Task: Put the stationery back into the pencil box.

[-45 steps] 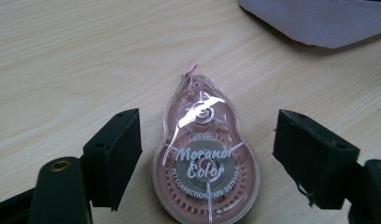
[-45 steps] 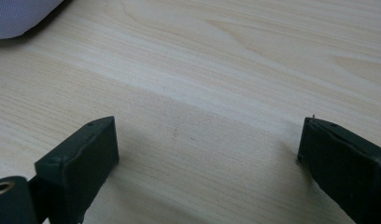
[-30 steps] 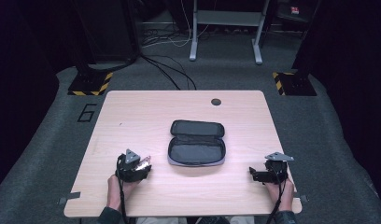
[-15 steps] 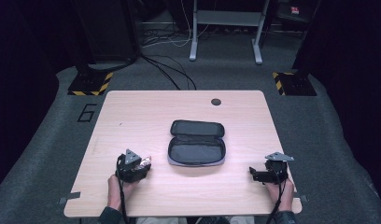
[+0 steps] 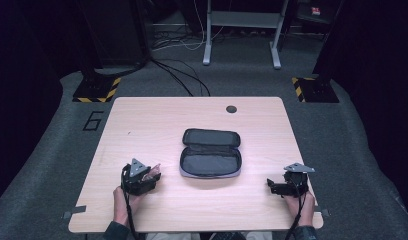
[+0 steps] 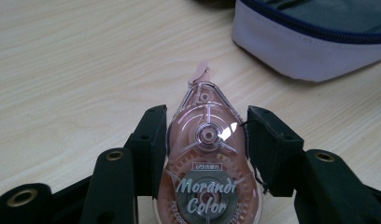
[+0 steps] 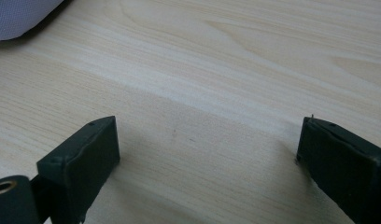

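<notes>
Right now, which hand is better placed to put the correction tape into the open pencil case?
Left. The left gripper is shut on the correction tape, beside the open pencil case. The right gripper stands open over bare table.

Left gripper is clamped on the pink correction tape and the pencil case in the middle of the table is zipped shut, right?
Not quite: the pencil case lies unzipped and open, as the high view shows. The left gripper is indeed clamped on the pink correction tape.
</notes>
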The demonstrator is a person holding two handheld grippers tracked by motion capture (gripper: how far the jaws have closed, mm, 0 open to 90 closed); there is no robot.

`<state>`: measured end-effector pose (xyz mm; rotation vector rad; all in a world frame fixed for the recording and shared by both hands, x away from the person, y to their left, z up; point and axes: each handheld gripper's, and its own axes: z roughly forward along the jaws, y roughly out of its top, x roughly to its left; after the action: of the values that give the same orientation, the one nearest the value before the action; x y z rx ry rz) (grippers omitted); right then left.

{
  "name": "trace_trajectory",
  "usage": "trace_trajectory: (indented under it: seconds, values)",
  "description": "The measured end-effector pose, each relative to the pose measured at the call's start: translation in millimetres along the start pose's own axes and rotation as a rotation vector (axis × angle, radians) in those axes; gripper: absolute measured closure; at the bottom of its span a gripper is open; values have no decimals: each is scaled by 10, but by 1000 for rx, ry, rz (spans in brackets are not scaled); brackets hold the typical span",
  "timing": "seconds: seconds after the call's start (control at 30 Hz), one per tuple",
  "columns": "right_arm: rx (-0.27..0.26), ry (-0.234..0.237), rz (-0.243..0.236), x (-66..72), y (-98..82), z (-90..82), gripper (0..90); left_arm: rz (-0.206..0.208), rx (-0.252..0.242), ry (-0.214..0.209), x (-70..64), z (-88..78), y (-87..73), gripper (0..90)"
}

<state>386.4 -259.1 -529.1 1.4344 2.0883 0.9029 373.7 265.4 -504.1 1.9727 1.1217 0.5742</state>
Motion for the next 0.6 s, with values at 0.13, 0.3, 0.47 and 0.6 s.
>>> trace_trajectory:
  seconds: [0.13, 0.3, 0.47, 0.6]
  values:
    - [-1, 0, -1, -1, 0, 0, 53, 23, -10, 3, -7, -46, 53, 500]
    - [0, 0, 0, 0, 0, 0, 53, 33, -35, 2, -26, -102, 144, 499]
    - [0, 0, 1, 0, 0, 0, 53, 56, -48, 0, -43, -139, 245, 500]
    - [0, 0, 0, -1, -1, -1, 54, 65, -48, -5, -42, -142, 295, 500]
